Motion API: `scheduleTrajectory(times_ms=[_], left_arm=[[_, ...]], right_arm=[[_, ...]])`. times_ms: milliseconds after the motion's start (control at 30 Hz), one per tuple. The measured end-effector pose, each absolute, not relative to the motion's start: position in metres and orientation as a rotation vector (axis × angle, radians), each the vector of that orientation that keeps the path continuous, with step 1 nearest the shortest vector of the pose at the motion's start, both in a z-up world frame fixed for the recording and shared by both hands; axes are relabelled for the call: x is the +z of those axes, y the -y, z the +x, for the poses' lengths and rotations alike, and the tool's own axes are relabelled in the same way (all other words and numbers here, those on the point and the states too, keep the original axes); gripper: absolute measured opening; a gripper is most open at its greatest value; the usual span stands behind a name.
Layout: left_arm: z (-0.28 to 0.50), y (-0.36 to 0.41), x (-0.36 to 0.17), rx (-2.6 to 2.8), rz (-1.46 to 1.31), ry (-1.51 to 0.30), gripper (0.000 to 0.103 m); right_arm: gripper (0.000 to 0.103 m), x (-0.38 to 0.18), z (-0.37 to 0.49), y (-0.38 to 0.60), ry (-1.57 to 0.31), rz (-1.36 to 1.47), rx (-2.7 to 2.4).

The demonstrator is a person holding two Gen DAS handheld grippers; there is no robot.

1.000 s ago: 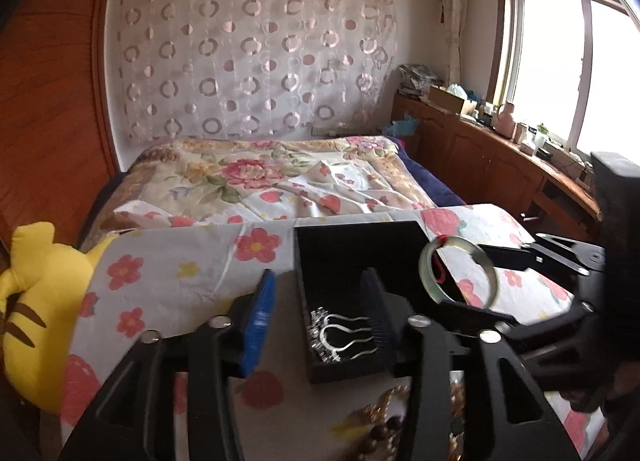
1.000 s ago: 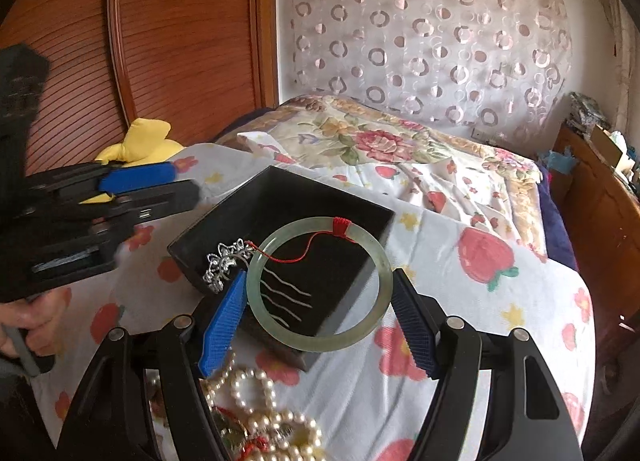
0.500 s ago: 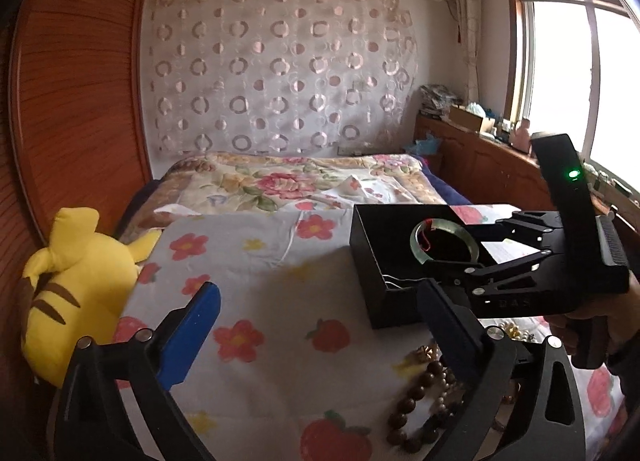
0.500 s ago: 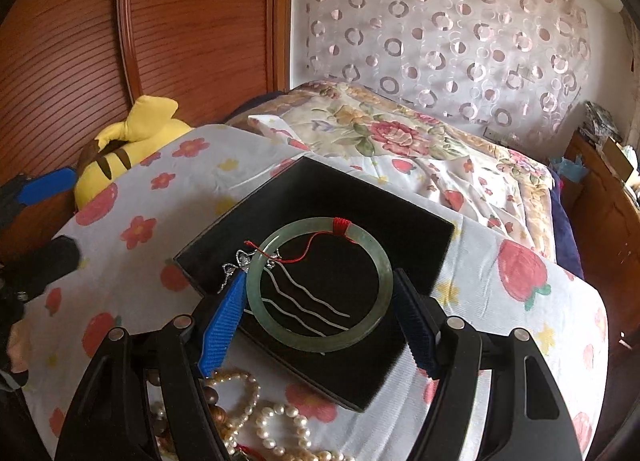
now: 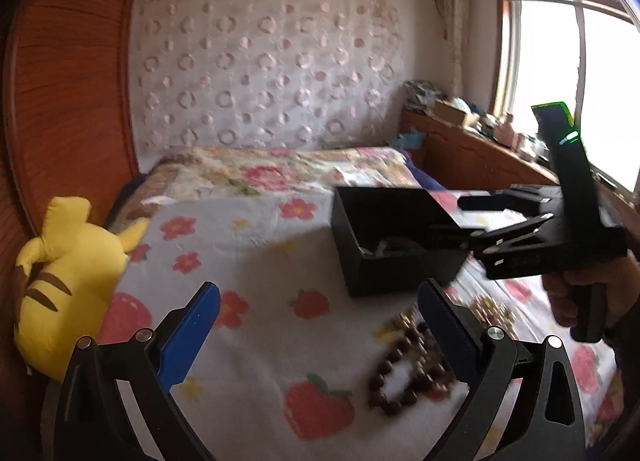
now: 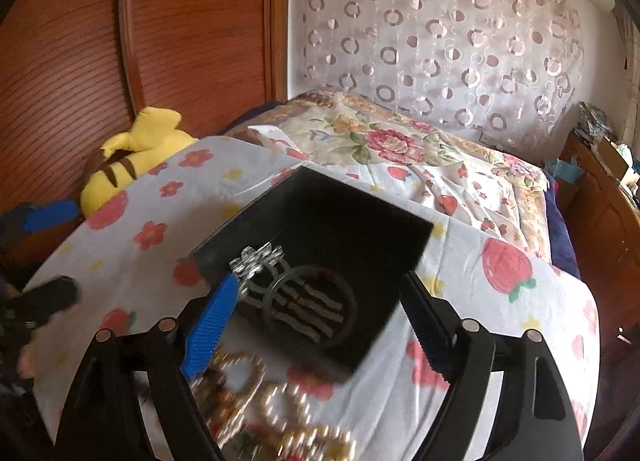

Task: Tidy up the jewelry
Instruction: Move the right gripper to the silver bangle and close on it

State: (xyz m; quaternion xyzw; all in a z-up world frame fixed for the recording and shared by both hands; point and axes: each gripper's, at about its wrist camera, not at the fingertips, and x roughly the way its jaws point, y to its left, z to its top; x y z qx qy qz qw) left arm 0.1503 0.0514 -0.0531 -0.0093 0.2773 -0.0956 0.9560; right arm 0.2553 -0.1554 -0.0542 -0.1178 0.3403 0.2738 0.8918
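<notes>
Two pieces already lie in the black box (image 6: 320, 245): the green bangle (image 6: 310, 307) flat on its floor, and the silver hair comb (image 6: 260, 261) under it, its flowered head against the box's near-left wall. Your right claw (image 6: 316, 325) hangs just above the box's near edge with its jaws wide and nothing between them; they have just been opening, and the bangle now lies free below them. So the drop of the bangle looks finished, and the step in hand is the release.

Just on your side of the box, on the flowered cloth (image 5: 260, 301), the rest of the jewelry waits: a pearl string (image 6: 288, 413) beside gold-coloured pieces, too blurred to sort, and a dark wooden bead bracelet (image 5: 404, 373). Your left claw (image 5: 320, 337) hovers on the near side of the box, jaws spread wide and empty, with the bead bracelet just right of its gap.

Next, judging from this, you should lift the right claw clear of the box and bring the left claw down over the bead bracelet. Beads roll and sag, so close on a bunched part, not a single strand.

Left of the box, a yellow plush toy (image 5: 68, 273) sits at the cloth's edge. No writing or brand can be read anywhere; only a green light (image 5: 568, 137) shows on the right claw's body.
</notes>
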Motion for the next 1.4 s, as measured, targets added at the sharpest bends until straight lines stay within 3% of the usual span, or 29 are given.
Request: scheduleTrajectory(times_ms=[267, 433, 833, 1400], left_arm=[[0.131, -0.047, -0.075, -0.246, -0.028, -0.634, 0.095], [0.122, -0.047, -0.084, -0.257, -0.026, -0.669, 0.094], [0.116, -0.045, -0.093, -0.267, -0.014, -0.701, 0.093], [0.110, -0.042, -0.089, -0.273, -0.029, -0.692, 0.093]], right_arm=[[0.051, -0.082, 0.176, 0.180, -0.760, -0.298, 0.667], [0.039, -0.105, 0.143, 0.172, -0.804, -0.335, 0.728], [0.024, -0.109, 0.127, 0.160, -0.818, -0.462, 0.756], [0.024, -0.104, 0.129, 0.162, -0.842, -0.540, 0.798]])
